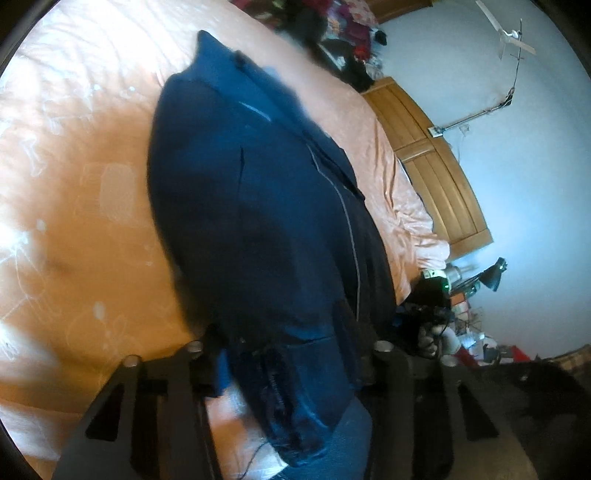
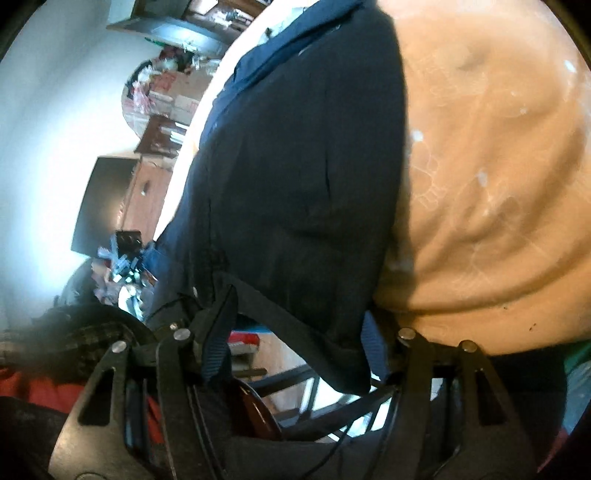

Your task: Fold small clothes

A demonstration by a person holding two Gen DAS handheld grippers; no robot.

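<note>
A dark navy fabric garment with a thin pale seam line point(image 1: 258, 206) lies spread on the peach-coloured bedsheet point(image 1: 74, 184). The left gripper point(image 1: 288, 354) and right gripper point(image 2: 299, 339) have jaws wide apart around its near hem; whether either grips cloth is unclear.

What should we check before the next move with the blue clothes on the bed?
1. Left gripper has cloth between its fingers: ok, the navy garment hangs through the gap.
2. Right gripper has cloth between its fingers: ok, the garment's edge sits there, though the fingers stand apart.
3. Grip is firm on both sides: cannot tell, the pictures are blurred.
4. Orange bedsheet beside the garment is free for laying it down: ok.
5. Garment is smooth: not ok, its lower end looks bunched.
6. Pile of clothes at the far end is out of the way: ok.
</note>
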